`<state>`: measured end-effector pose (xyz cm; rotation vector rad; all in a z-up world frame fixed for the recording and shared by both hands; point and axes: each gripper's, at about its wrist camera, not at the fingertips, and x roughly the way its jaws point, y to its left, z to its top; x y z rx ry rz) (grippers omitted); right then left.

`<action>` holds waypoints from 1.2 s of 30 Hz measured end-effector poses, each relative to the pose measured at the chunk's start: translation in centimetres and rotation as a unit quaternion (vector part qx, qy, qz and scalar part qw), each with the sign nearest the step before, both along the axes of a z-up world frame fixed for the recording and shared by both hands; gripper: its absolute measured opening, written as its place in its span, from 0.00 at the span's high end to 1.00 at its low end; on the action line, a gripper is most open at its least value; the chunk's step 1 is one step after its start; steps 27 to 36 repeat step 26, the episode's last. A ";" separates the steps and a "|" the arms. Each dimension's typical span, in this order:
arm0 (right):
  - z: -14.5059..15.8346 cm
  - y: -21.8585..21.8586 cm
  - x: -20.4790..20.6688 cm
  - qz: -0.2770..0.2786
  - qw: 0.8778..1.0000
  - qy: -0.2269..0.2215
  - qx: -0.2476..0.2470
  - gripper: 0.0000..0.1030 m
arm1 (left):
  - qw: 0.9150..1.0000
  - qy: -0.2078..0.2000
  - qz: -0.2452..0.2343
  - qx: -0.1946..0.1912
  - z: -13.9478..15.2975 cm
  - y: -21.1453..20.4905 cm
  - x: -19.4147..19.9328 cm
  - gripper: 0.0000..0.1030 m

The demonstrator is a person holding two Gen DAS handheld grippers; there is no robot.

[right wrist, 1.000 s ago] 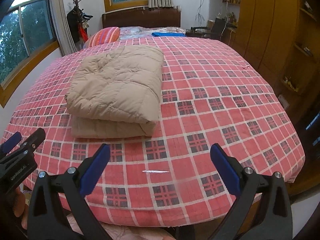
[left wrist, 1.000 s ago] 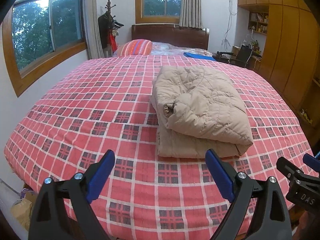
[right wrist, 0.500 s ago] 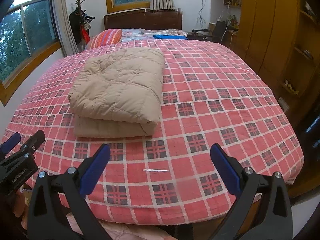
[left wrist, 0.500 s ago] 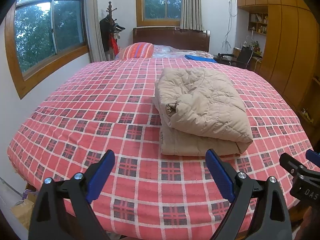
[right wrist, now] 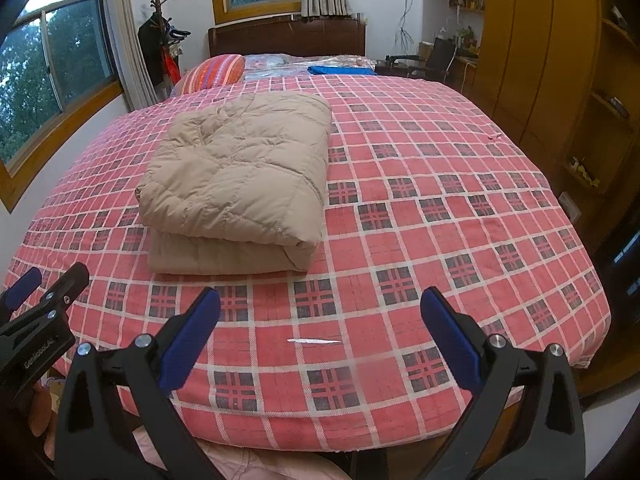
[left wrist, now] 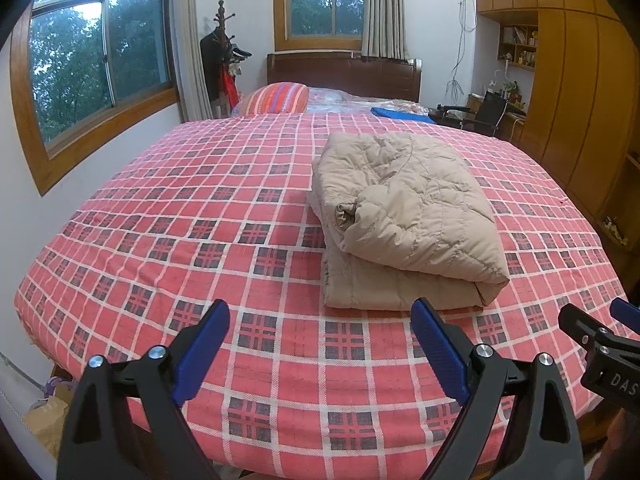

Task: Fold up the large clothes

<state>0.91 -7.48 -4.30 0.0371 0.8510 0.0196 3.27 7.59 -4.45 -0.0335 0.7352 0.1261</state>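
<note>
— One big bed [left wrist: 168,216] fills most of the room. It has a red checked cover.

— What is on it?

— A tan puffy coat [left wrist: 404,216], folded into a thick pile. It lies on the middle of the bed, a bit to the right in the left view and a bit to the left in the right view.

— What else is around?

— Tall wooden cupboards [right wrist: 532,40] stand along the right wall. A window [left wrist: 96,64] is on the left wall. A dark headboard [left wrist: 344,74] is at the far end, with a striped pillow [left wrist: 276,98] and a blue cloth [right wrist: 340,70] near it. A coat stand [left wrist: 220,56] is in the far left corner. A tiny white scrap [right wrist: 314,341] lies on the cover near the right tongs.

— And the tongs?

— The left gripper [left wrist: 320,352] is spread wide and holds nothing. The right gripper [right wrist: 320,340] is spread wide too, and holds nothing. Both hang over the near edge of the bed, apart from the coat. Nothing lies between them and the coat.
</note>
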 end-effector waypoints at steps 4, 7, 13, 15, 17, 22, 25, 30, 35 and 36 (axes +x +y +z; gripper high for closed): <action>0.0 -0.1 0.1 0.000 1.000 0.001 0.001 0.03 | 1.000 0.001 0.000 0.000 0.0 0.0 0.0 0.10; -0.1 0.0 0.2 0.000 1.000 0.000 -0.003 0.03 | 1.000 0.000 0.000 0.000 0.0 0.0 0.0 0.10; -0.3 0.4 0.0 0.000 1.000 -0.004 -0.006 0.03 | 1.000 0.001 -0.001 -0.001 0.0 0.1 0.0 0.10; -0.3 0.4 0.0 -0.001 1.000 -0.003 -0.007 0.03 | 1.000 0.001 -0.001 -0.001 0.0 0.1 0.0 0.10; -0.3 0.5 0.0 0.000 1.000 -0.001 -0.008 0.03 | 1.000 0.001 -0.001 -0.001 0.0 0.1 0.0 0.10; -0.2 0.3 0.1 -0.003 1.000 0.004 -0.006 0.03 | 1.000 0.000 0.001 -0.001 0.0 0.1 0.1 0.10; -0.2 0.1 0.2 -0.006 1.000 0.005 -0.001 0.03 | 1.000 0.001 0.001 -0.001 -0.1 0.1 0.1 0.10; -0.2 0.0 0.2 -0.007 1.000 0.004 -0.002 0.03 | 1.000 0.000 0.001 -0.001 0.0 0.1 0.1 0.10; -0.2 0.0 0.2 -0.007 1.000 0.004 -0.002 0.03 | 1.000 0.000 0.001 -0.001 0.0 0.1 0.1 0.10; -0.2 0.0 0.2 -0.007 1.000 0.004 -0.002 0.03 | 1.000 0.000 0.001 -0.001 0.0 0.1 0.1 0.10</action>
